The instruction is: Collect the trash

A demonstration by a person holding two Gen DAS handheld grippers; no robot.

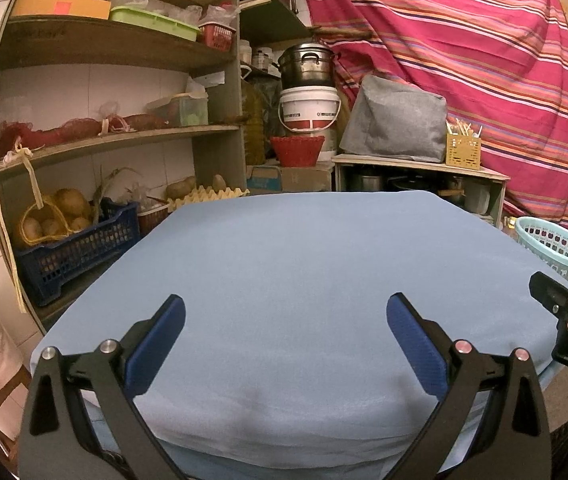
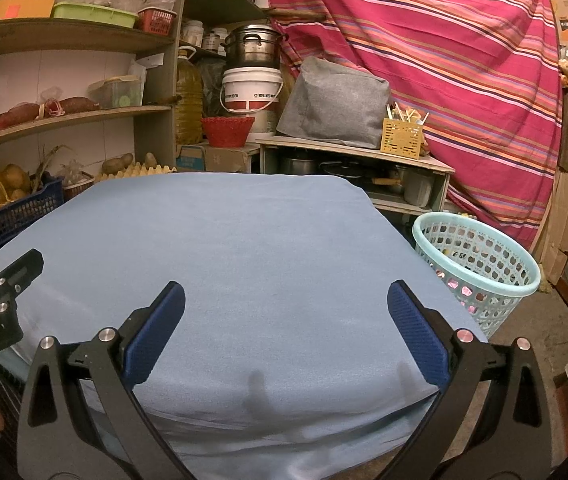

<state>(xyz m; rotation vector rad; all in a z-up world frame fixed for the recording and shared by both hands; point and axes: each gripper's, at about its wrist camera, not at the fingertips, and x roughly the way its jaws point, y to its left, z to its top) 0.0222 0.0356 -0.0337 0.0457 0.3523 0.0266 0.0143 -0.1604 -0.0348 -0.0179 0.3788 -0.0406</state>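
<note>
Right of the right hand-held gripper (image 2: 285, 312), jaws apart: the basket (image 2: 479, 268).

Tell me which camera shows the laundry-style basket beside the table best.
The right wrist view. There the pale green basket shows almost whole on the floor beside the blue-covered table, with its rim, holed wall and some bits inside. In the left wrist view only part of it shows at the right edge, cut off by the right gripper.

A blue cloth covers the bench (image 2: 244, 240). Behind it, wooden shelves (image 1: 124, 132) hold a blue crate (image 1: 80, 248) of potatoes (image 1: 70, 202). A steel pot (image 2: 252, 50) sits on a white bucket (image 2: 252, 92), beside a striped red curtain (image 2: 423, 60).
</note>
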